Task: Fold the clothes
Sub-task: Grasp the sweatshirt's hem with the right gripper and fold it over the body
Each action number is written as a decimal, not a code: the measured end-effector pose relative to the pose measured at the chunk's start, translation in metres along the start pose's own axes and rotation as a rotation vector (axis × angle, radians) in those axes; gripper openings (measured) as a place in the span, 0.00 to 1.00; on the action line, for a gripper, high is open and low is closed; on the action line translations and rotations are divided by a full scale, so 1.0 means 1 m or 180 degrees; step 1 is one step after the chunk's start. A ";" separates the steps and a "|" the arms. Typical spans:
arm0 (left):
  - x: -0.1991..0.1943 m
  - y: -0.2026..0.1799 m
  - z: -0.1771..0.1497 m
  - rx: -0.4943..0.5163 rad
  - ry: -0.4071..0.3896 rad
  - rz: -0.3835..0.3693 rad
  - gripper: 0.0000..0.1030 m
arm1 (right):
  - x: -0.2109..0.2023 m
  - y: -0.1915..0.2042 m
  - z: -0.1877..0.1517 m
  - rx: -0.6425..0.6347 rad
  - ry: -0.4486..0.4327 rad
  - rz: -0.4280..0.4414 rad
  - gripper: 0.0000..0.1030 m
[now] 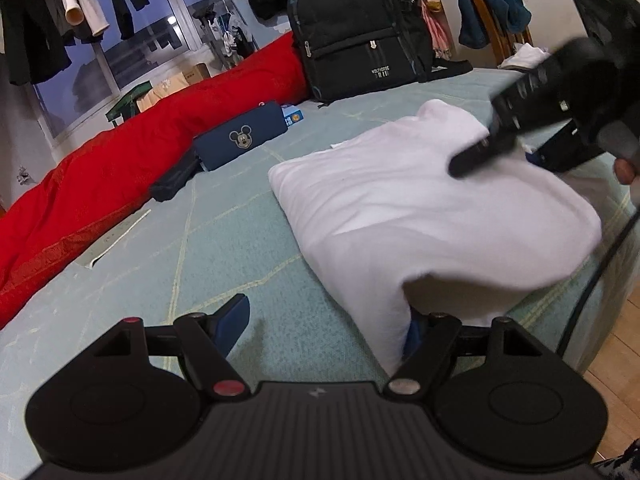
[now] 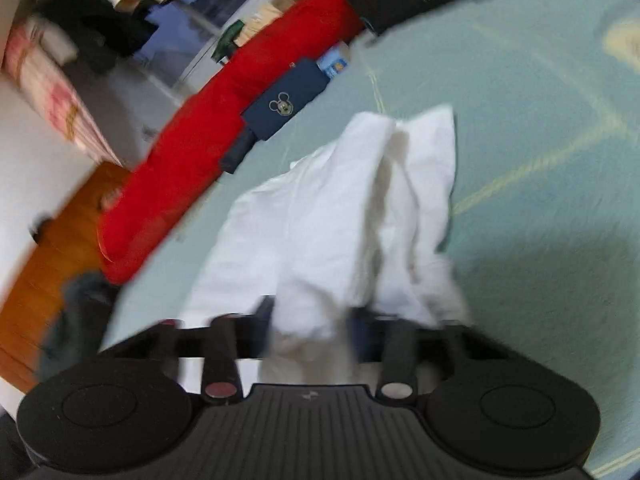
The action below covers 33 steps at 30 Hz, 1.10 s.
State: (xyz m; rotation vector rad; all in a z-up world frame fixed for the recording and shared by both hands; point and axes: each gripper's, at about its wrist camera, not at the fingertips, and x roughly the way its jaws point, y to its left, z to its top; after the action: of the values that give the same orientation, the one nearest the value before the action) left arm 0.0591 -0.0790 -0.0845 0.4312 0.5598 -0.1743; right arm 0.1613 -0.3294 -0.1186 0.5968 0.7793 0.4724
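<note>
White garment (image 1: 420, 208) laid on pale green bed (image 1: 160, 240), partly folded. Left tongs (image 1: 328, 328) spread wide, near edge of cloth draped over one finger, nothing gripped. Right tongs (image 2: 312, 320) clenched on bunched white fabric; view blurred.

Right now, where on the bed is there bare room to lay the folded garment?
Free: the pale green bedsheet between the red quilt and the white garment. Crowded: the far end, with the navy Mickey pouch and black backpack.
</note>
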 end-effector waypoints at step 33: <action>-0.052 0.044 0.023 -0.0153 -0.0198 -0.1001 0.77 | -0.034 -0.008 0.051 -0.0608 0.0257 -0.0473 0.23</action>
State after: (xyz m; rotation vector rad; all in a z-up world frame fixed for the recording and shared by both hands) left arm 0.0389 -0.0475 -0.0229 0.2879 0.5673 -0.4730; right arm 0.1801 -0.3716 -0.0775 0.3412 0.8382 0.4303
